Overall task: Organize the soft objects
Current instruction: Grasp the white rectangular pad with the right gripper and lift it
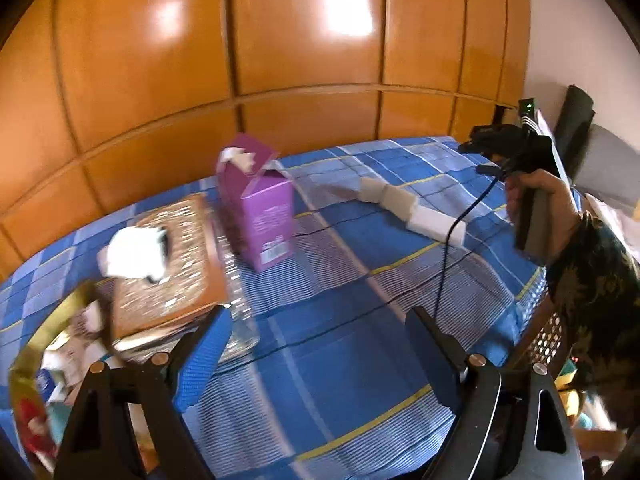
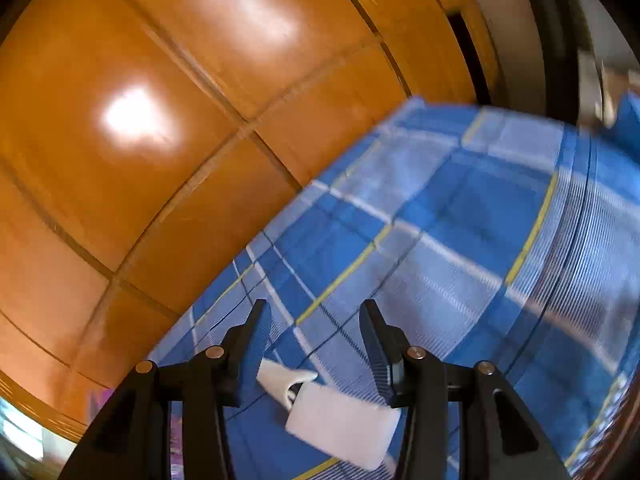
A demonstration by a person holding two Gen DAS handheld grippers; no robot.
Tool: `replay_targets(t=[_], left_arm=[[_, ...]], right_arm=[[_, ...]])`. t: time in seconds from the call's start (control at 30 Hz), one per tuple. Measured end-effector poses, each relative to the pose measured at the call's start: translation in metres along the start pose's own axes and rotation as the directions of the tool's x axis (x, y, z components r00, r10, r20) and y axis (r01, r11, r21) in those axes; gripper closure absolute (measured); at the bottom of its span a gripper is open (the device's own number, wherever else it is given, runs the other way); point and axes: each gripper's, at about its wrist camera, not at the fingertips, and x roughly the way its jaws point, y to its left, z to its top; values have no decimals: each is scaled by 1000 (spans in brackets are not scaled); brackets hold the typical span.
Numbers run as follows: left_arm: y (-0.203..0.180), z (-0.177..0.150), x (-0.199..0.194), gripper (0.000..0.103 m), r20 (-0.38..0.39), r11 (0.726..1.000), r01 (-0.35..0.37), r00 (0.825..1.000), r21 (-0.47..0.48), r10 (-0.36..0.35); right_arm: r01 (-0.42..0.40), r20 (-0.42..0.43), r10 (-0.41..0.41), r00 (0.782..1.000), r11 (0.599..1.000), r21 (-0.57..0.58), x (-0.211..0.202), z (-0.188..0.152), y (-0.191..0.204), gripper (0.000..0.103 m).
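A row of pale sponge blocks (image 1: 412, 208) lies on the blue checked bedspread (image 1: 340, 320). A purple carton (image 1: 258, 204) stands left of it. A white soft cloth (image 1: 134, 254) rests on a brown patterned box (image 1: 172, 264). My left gripper (image 1: 316, 344) is open and empty above the bedspread. My right gripper (image 1: 480, 148) is held in a hand above the blocks. In the right wrist view it (image 2: 314, 314) is open, with a white block (image 2: 344, 426) and a second pale block (image 2: 280, 380) lying below its fingers.
Orange wooden wardrobe panels (image 1: 280, 60) rise behind the bed. A gold-rimmed container (image 1: 44, 360) with mixed items sits at the lower left. A clear plastic bottle (image 1: 236, 300) lies beside the brown box. A black cable (image 1: 452, 252) hangs from the right gripper.
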Motion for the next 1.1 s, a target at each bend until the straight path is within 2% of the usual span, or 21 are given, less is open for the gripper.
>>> replay_targets(t=[0.07,0.17,0.27,0.33,0.47,0.53,0.6,0.73,0.87,1.03,1.1], left_arm=[[-9,7,11,14,-16,1000,12,1000,10,-12],[-20,14,23,14,-30,999,23,999,27,-22],[-25,15,31,14,-52,999,36,998,23,-35],[-27,15,34,14,-61,999,41,997,22,-39],[-25,12,37,14,-75,998,52,996,26,-50],[-24,11,38,14,-79,998,55,995,27,-53],[-21,10,40,14,-86,998,59,995,25,-56],[-18,8,44,14,-103,998,65,993,18,-62],[-18,10,50,14,-114,997,72,991,16,-69],[-12,16,57,14,-125,997,73,989,-3,-73],[-10,18,59,14,-127,997,75,989,-13,-76]], right_arm=[[12,-121,-12,993,1000,5,22,-5,-1,57],[-27,-295,26,955,1000,-1,51,-17,4,56],[28,-322,-71,944,990,-137,59,-27,23,47],[11,-332,-73,940,983,-184,61,-32,31,41],[30,-368,-138,920,958,-284,72,-37,40,39],[13,-380,-163,910,930,-368,78,-37,48,36],[-35,-421,-186,888,885,-464,85,-41,57,27],[-74,-474,-257,842,816,-574,95,-50,67,25],[-83,-475,-334,814,743,-665,99,-64,76,25],[-35,-406,-490,771,604,-796,102,-85,81,25],[-25,-395,-519,758,582,-812,104,-87,79,25]])
